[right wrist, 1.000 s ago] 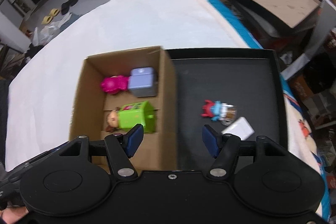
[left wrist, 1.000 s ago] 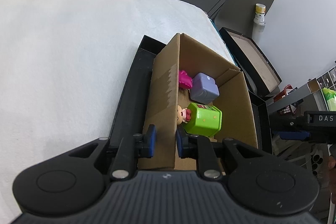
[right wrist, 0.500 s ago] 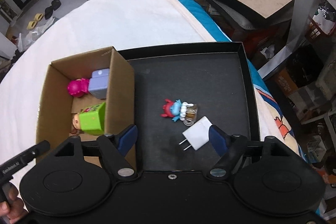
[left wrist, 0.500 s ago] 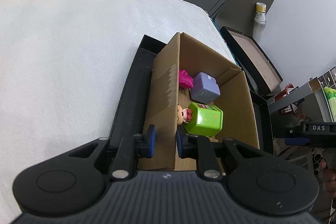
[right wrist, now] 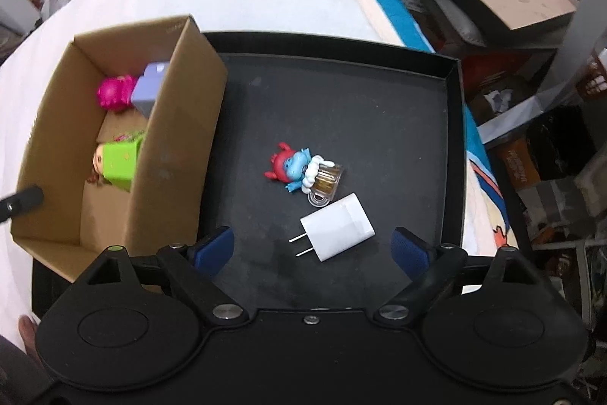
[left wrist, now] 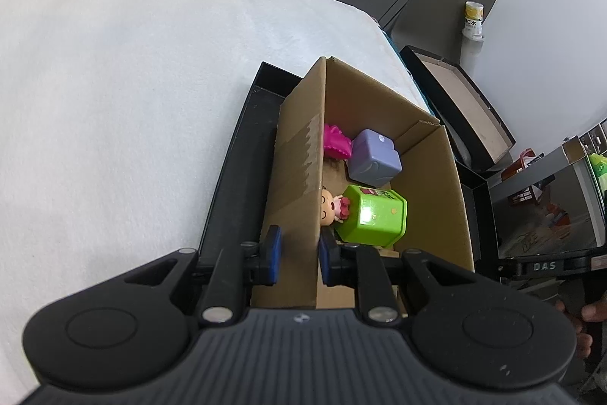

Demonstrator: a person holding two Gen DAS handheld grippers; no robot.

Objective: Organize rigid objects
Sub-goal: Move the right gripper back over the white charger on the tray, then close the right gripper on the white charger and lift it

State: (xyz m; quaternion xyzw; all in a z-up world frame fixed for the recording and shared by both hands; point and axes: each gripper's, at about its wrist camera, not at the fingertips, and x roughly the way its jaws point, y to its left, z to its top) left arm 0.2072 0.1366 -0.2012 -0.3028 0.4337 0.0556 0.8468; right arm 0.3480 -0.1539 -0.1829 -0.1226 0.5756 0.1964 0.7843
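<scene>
The left gripper (left wrist: 296,255) has its fingers pinching the near end of one side wall of the cardboard box (left wrist: 432,177), one pad outside and one inside, most likely to keep the light box from sliding or tipping while toys are dropped in. The box sits at the left edge of the black tray (right wrist: 453,139), which rests on a white-covered bed (left wrist: 114,101). Inside the box lie a green block toy (left wrist: 373,217) with a small doll head beside it, a lilac block (left wrist: 373,158) and a pink toy (left wrist: 335,143) toward the far end, so part of the sorting looks done. The right gripper (right wrist: 313,249) hovers over the tray's near edge with its fingers spread wide, the white charger plug (right wrist: 339,232) lying between them on the tray floor, prongs toward the box. Just beyond it, touching or nearly so, lies a blue and red figurine (right wrist: 294,167) with a clear mug. The wide spread suits straddling the plug's broad body, apparently the next item to collect.
</scene>
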